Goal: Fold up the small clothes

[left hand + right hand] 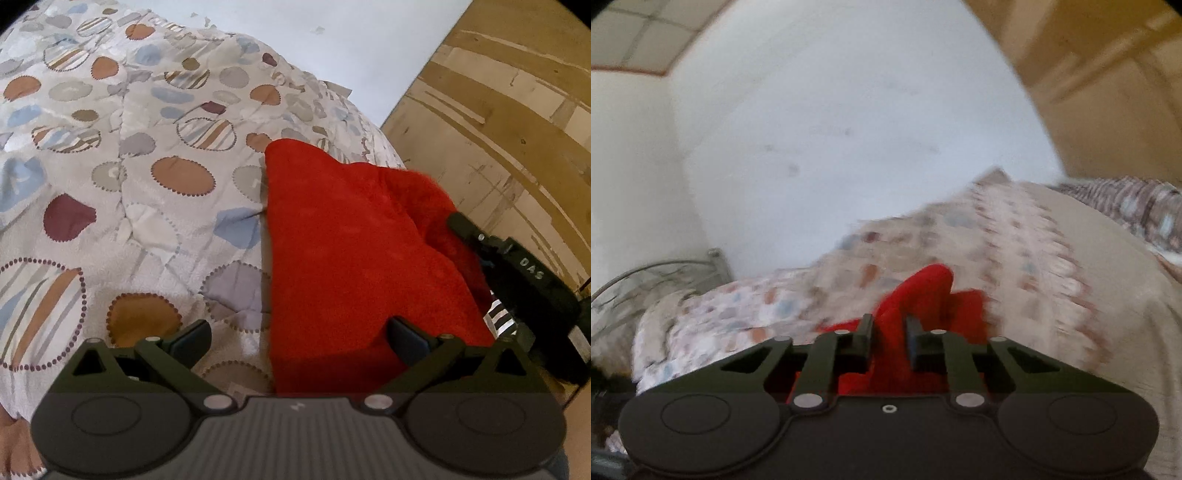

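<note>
A red fleece garment (343,251) lies on a bed with a spotted quilt (122,177), near the bed's right edge. My left gripper (299,339) is open, its fingers spread wide just above the garment's near left edge, holding nothing. My right gripper (517,266) shows at the garment's right side in the left wrist view. In the right wrist view my right gripper (888,336) is shut on a raised fold of the red garment (919,291), lifted above the quilt (1034,258). That view is blurred by motion.
A pale wall (332,44) runs behind the bed. A wooden wardrobe (498,129) stands right of the bed. A metal bed frame (657,280) shows at the far left in the right wrist view.
</note>
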{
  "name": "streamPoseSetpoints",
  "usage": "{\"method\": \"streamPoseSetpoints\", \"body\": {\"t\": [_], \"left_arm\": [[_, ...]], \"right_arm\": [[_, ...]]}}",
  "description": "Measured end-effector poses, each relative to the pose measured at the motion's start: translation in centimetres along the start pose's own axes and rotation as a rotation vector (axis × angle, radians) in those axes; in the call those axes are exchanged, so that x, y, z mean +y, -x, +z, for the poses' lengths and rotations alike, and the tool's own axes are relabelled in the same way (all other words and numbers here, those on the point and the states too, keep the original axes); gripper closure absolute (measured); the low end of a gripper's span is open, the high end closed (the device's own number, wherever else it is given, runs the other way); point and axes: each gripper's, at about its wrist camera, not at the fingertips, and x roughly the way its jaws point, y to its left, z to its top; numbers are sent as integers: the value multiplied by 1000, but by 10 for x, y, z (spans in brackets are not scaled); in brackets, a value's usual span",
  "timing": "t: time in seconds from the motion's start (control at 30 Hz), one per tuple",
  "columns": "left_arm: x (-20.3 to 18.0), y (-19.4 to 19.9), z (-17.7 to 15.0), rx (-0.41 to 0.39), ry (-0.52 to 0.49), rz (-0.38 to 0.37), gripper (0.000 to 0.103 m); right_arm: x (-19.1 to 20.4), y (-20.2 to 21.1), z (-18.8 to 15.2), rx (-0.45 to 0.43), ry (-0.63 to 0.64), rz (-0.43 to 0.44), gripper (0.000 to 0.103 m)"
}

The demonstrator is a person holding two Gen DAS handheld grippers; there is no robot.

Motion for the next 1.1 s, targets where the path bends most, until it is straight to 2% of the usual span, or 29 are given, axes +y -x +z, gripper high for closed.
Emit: {"method": "streamPoseSetpoints", "body": {"t": [0.07, 0.2, 0.23, 0.33, 0.4, 0.47, 0.5, 0.63, 0.73, 0.87, 0.97, 1.03, 1.1], "left_arm": [[1, 0, 0, -1, 6, -1, 0], [0, 1, -1, -5, -5, 3, 0], [0, 0, -1, -6, -7, 3, 0], [0, -1, -1, -6, -2, -2, 0], [0, -1, 0, 2, 10, -6, 0], [0, -1, 4, 19, 34, -17, 0], [0, -1, 6, 20, 39, -21, 0], [-6, 3, 18, -9, 40, -31, 1], [-12, 1, 24, -45, 37, -55, 1], [-16, -12, 19, -9, 49, -111, 1], [-15, -25, 9, 43, 73, -103, 0], [-13, -28, 6, 43, 94, -107, 0], [-15, -28, 6, 35, 66, -91, 0]], "right_arm": [[12, 0, -1, -4, 32, 18, 85], [14, 0, -2, -15, 27, -11, 85], [10, 1, -1, -18, 18, -35, 85], [-5, 1, -2, 4, -9, -143, 75], [-23, 0, -3, 35, -83, -166, 60], [-43, 1, -2, 42, -195, -114, 23], [-50, 0, 0, 46, -219, -83, 19], [-55, -14, 13, 98, -169, -42, 14], [-60, -33, 18, 150, -193, -10, 14], [-70, -54, 4, 253, -232, -15, 15], [-78, -53, -9, 241, -242, -8, 19], [-77, -51, -9, 238, -239, -14, 20], [-75, -51, -10, 240, -228, -19, 20]]}}
